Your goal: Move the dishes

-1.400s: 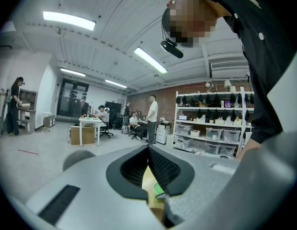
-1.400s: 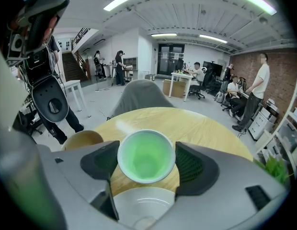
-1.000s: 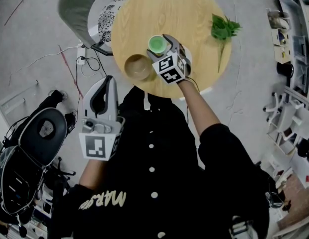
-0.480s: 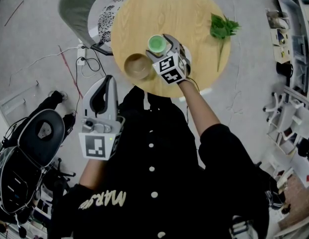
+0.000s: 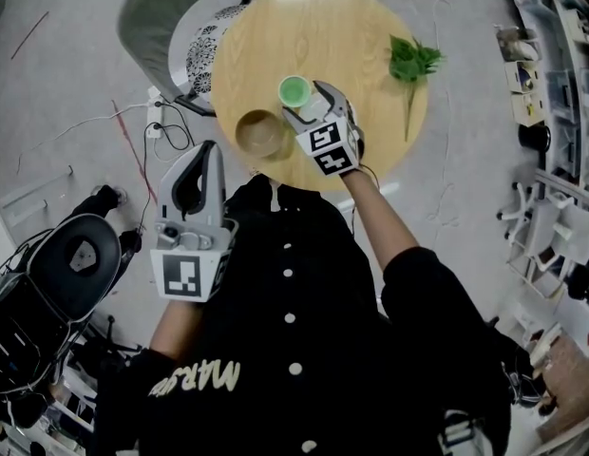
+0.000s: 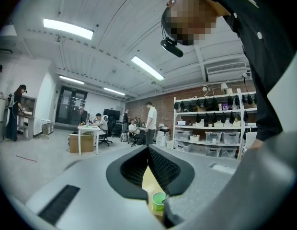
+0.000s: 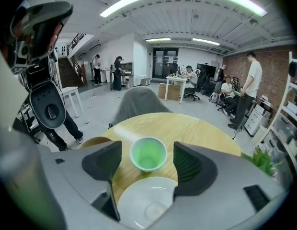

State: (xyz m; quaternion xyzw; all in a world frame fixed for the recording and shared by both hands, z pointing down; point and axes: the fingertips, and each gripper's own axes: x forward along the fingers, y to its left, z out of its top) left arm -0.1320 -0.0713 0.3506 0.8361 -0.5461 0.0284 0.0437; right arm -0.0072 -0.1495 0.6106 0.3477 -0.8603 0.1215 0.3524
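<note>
A green cup (image 5: 294,91) (image 7: 148,154) stands upright on the round wooden table (image 5: 323,27). My right gripper (image 5: 310,104) (image 7: 147,163) hovers over the table's near edge, tilted down toward the cup. Its jaws have just been closing a little but stand wide open, and the pads (image 7: 192,169) touch nothing. A white dish (image 7: 139,205) lies under the gripper, and a brown bowl (image 5: 261,133) sits left of it. My left gripper (image 5: 207,160) (image 6: 148,150) is held level off the table, tips together and empty.
A leafy green sprig (image 5: 409,62) lies on the table's right side. A grey chair (image 5: 166,17) with a patterned cushion stands at the table's far left. Cables and a black machine (image 5: 71,264) sit on the floor at left. Shelves (image 5: 560,112) line the right.
My right gripper has lifted and drawn back slightly from the green cup, which stays on the table. The left gripper rose a little.
</note>
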